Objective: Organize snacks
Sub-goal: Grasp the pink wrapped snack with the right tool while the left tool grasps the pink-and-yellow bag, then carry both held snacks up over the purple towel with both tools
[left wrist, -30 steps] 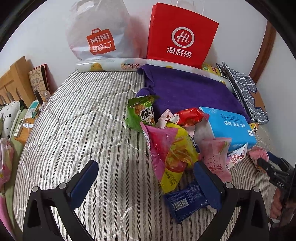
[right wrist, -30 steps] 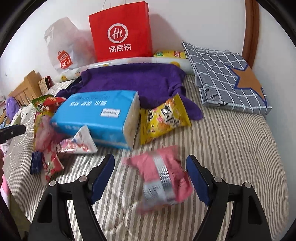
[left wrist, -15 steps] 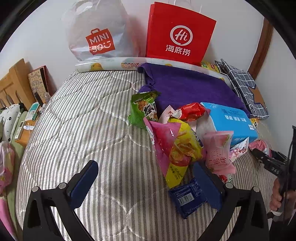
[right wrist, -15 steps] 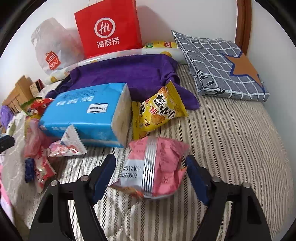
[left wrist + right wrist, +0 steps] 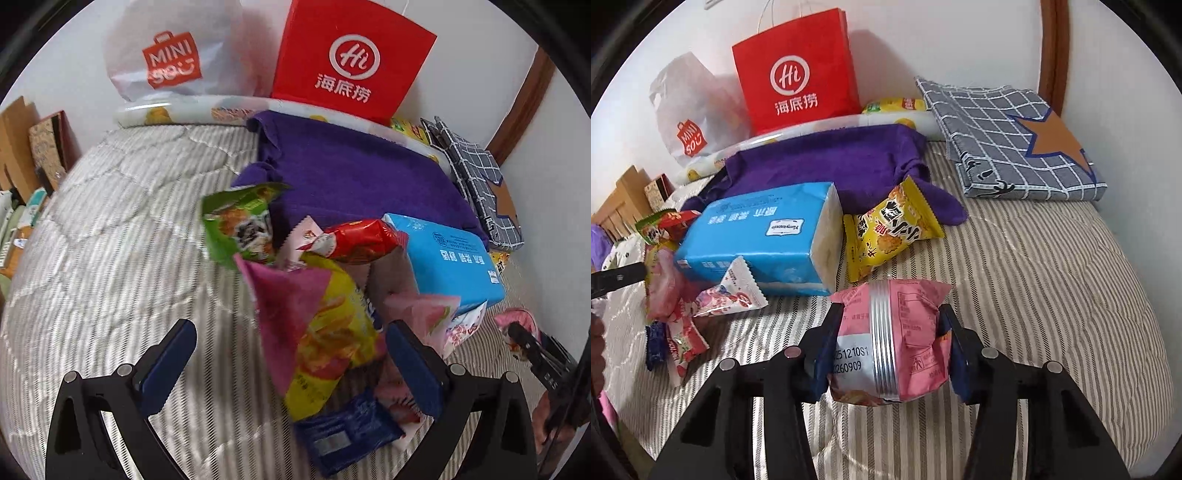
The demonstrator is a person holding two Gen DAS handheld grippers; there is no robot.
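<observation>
pink snack packet [image 5: 890, 339] sits on the striped bed, its sides hidden by the right gripper [image 5: 886, 350] closing on it; left gripper [image 5: 291, 365] gapes empty over a blurred snack pile [image 5: 317, 325].

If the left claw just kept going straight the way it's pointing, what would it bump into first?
Most likely the pink-and-yellow chip bag, which lies partly between the open left claw fingers. Depth is hard to judge, so it may first touch the striped bedcover beside it.

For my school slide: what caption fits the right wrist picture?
Right gripper fingers closing on a pink snack packet on the striped bed.
</observation>
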